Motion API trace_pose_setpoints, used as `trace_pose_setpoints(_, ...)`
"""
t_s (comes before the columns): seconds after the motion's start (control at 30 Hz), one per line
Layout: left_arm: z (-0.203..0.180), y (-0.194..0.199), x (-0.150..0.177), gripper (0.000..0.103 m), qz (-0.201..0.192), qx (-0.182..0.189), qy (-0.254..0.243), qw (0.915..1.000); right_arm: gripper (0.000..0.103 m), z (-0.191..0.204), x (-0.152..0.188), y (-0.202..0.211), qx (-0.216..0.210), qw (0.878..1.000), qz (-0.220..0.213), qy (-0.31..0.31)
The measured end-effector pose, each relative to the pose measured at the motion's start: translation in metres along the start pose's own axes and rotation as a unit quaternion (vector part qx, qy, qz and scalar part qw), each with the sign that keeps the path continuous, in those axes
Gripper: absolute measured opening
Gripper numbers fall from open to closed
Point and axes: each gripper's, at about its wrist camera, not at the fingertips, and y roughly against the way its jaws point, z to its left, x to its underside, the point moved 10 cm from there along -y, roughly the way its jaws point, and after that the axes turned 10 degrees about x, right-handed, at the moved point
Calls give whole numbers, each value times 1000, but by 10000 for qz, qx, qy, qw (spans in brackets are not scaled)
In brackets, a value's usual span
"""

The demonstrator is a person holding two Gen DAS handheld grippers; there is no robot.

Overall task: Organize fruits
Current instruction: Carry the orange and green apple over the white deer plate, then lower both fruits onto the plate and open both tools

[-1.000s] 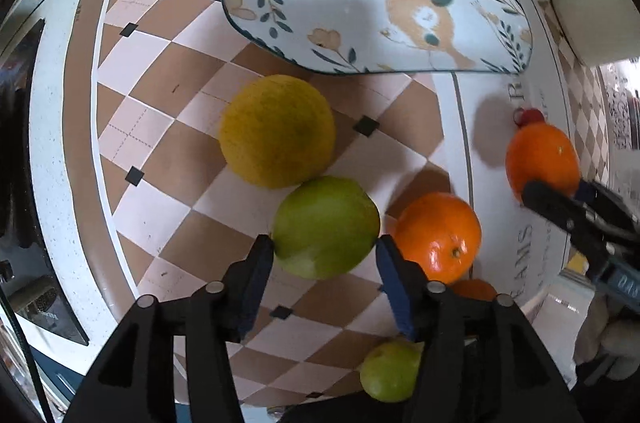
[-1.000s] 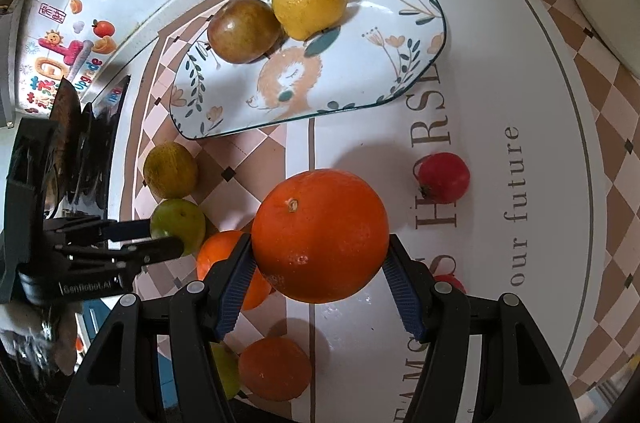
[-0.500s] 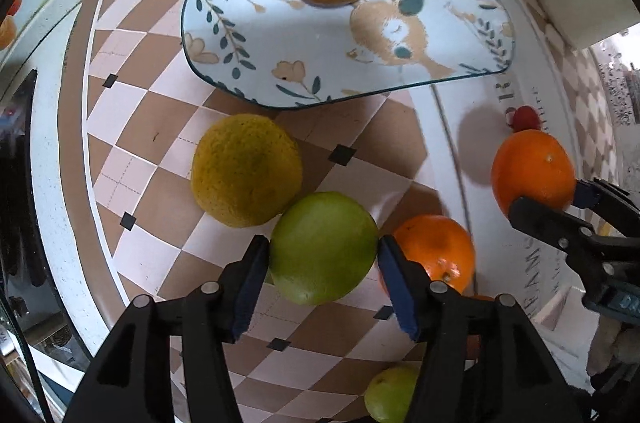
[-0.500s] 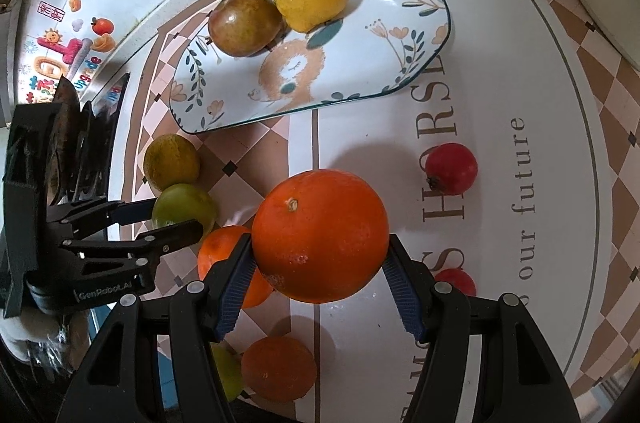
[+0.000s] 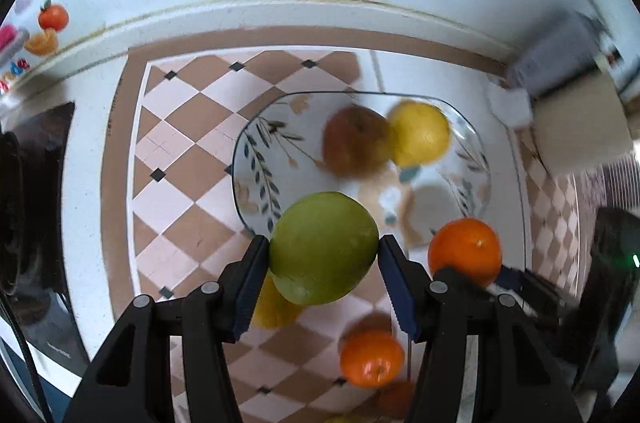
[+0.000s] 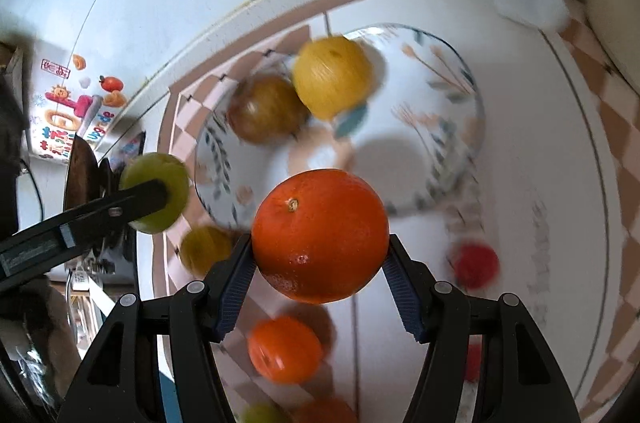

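Two fruits are sitting on the plate (image 6: 460, 159): one apple (image 6: 266, 109), one lemon (image 6: 332, 77). Around the plate, three oranges (image 6: 320, 235), four greenish fruits (image 6: 156, 191) and two small red fruits (image 6: 476, 265) are showing.

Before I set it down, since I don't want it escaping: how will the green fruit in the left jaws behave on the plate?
The green fruit is round and smooth, so it will probably roll once released. The plate looks shallow, so its rim may not stop it. Nestling it against the brownish apple should help.

We see the plate's (image 5: 256, 147) near half bare; an apple (image 5: 354, 141) and lemon (image 5: 420, 133) crowd its far end.
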Motion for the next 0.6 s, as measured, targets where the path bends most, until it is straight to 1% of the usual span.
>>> trace_pose_setpoints(0.03,8,0,-7,54,48,6,103,9999,66,6,-7,-4,5,10000,12,38)
trace_pose_setpoints(0.1,17,-13,-16,54,155,-5,295,9994,66,16,-21,-14,57,9999,56,148)
trace_pose_setpoints(0.23,29,-27,-23,54,325,42,612,9976,66,31,-35,-34,166,9988,219,409)
trace_pose_setpoints(0.43,36,-41,-21,54,575,65,890,9944,66,42,-36,-54,289,9955,519,740)
trace_pose_setpoints(0.57,45,-46,-15,54,719,-4,1221,9899,67,40,-31,-65,277,9940,759,736)
trace_pose_setpoints(0.6,46,-48,-14,54,749,-15,1275,9890,68,38,-30,-66,298,9938,802,713)
